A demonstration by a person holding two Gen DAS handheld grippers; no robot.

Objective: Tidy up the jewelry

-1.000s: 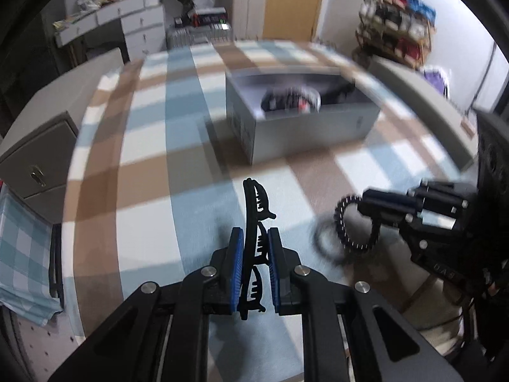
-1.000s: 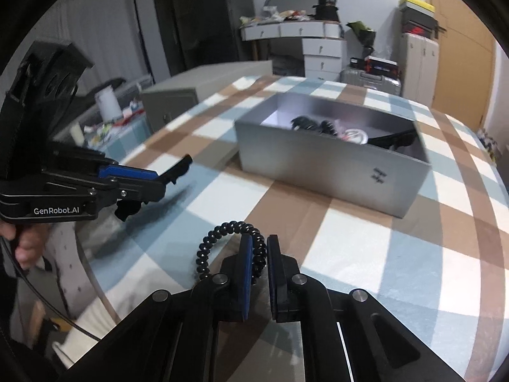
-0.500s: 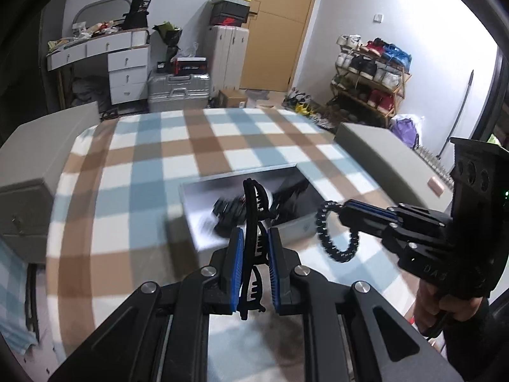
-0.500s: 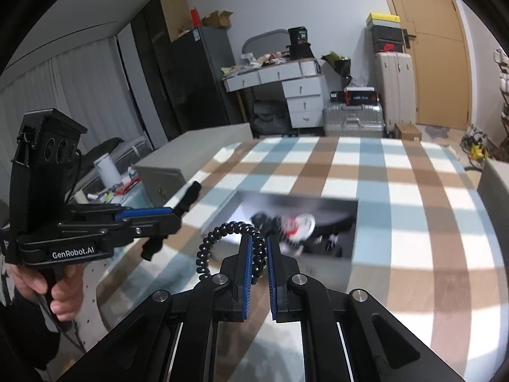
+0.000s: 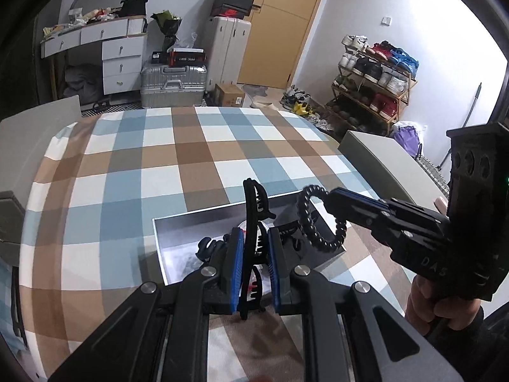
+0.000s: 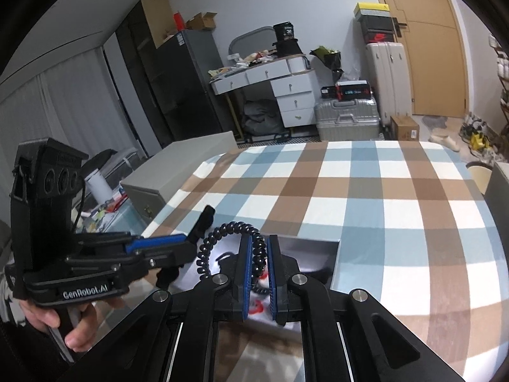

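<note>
Clip (image 5: 253, 222): black toothed hair claw, clamped upright between the blue pads of the left gripper (image 5: 254, 267), its top sticking up well past the fingertips. It hangs over the near part of the box (image 5: 178, 238), not touching it.

Coil (image 6: 222, 238): black spiral hair tie, pinched at one side of its loop by the right gripper (image 6: 257, 270); the rest of the loop stands free to the left of the pads. In the left wrist view it hangs above the box's right half, just beside the clip.

Box: grey, open-topped, on the checked counter (image 5: 127, 165). Inside lie dark items and something white with red; these cannot be told apart.

Step in hand, as judged: dropping both pieces into the box. To do well: bring each piece fully inside the walls before letting go, lower rather than drop from height, and release one at a time so coil and clip teeth do not snag. Keep both grippers apart over the opening.
</note>
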